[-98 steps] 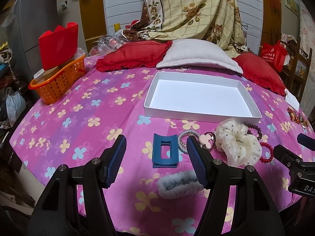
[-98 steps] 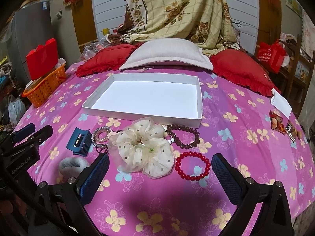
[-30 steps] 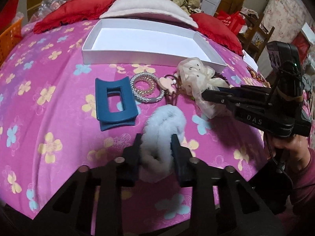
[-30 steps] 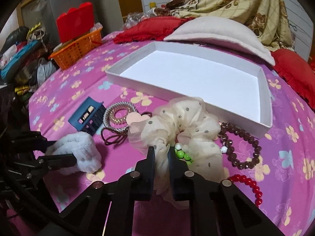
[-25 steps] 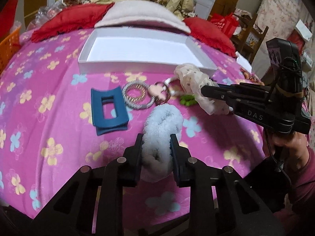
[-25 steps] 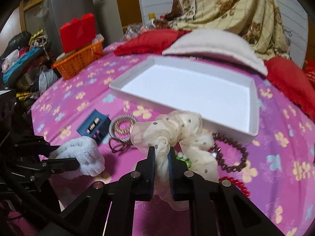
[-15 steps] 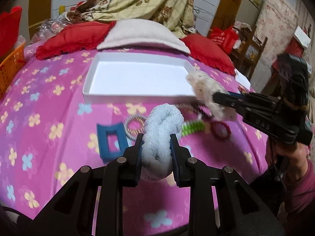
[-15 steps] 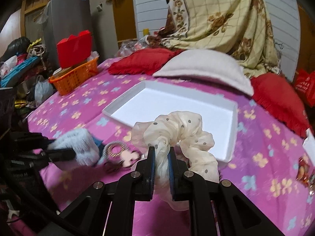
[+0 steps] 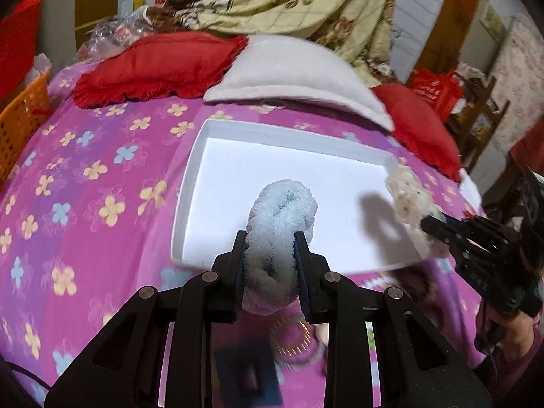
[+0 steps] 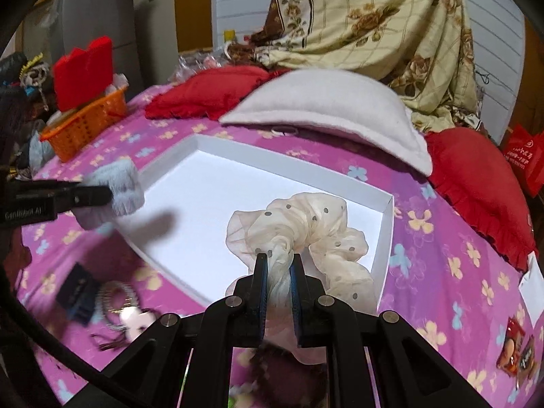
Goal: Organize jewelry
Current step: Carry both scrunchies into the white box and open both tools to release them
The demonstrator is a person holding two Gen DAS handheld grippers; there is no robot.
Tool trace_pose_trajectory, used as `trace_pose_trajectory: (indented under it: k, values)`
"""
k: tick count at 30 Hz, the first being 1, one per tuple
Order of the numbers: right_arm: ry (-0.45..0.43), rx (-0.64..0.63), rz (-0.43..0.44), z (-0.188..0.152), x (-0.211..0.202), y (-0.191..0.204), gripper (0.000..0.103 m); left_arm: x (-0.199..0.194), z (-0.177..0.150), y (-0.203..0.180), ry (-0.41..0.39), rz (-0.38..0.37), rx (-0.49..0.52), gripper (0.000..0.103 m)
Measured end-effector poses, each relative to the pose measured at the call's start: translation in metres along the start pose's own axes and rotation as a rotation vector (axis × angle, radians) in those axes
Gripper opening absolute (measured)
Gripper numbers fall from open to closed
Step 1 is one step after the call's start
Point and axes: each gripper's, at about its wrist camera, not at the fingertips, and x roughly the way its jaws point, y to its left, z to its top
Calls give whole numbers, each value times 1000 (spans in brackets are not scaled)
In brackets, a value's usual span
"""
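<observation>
Black plastic tongs (image 9: 268, 258) with silver screws, blue-padded fingers (image 10: 261, 282), white lettering, a maroon sleeve.

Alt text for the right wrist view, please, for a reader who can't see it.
The right tool grips a cream polka-dot scrunchie above an empty white tray on a pink floral bedspread. At left, the left tool holds a fluffy pale-blue scrunchie.

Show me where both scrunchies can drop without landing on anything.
The white tray floor is bare wall to wall; both tools hang over it, fluffy scrunchie left, dotted scrunchie right. Crowded: the bedspread strip before the tray's near wall, with blue clip and ring.
</observation>
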Motion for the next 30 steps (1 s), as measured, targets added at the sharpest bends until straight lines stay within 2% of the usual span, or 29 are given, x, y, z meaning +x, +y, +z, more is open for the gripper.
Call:
trace_pose_trajectory:
  k: [9,12,13,14,15,17,19,24,30]
  values:
    - [119,48,-23,-9,52,-24,11,61,14,23,73,89,-54,26]
    - [142,98,-13,-12,59,-31,11,71,13,28,91,124,-60,42]
    - [144,113,-7,-12,58,-32,12,73,12,29,95,140,-59,52]
    - [143,121,-3,-12,57,-33,18,73,11,30,94,137,-60,53]
    - [140,133,4,-11,55,-33,32,73,11,30,95,128,-61,54]
    - [122,154,6,-10,48,-32,51,73,10,27,102,133,-50,57]
    - [94,163,15,-8,38,-28,53,69,9,24,91,149,-33,64]
    - [59,157,12,-10,15,-12,63,52,5,18,53,173,-29,65]
    - [53,144,-2,-18,-3,3,64,30,-6,11,20,196,-17,65]
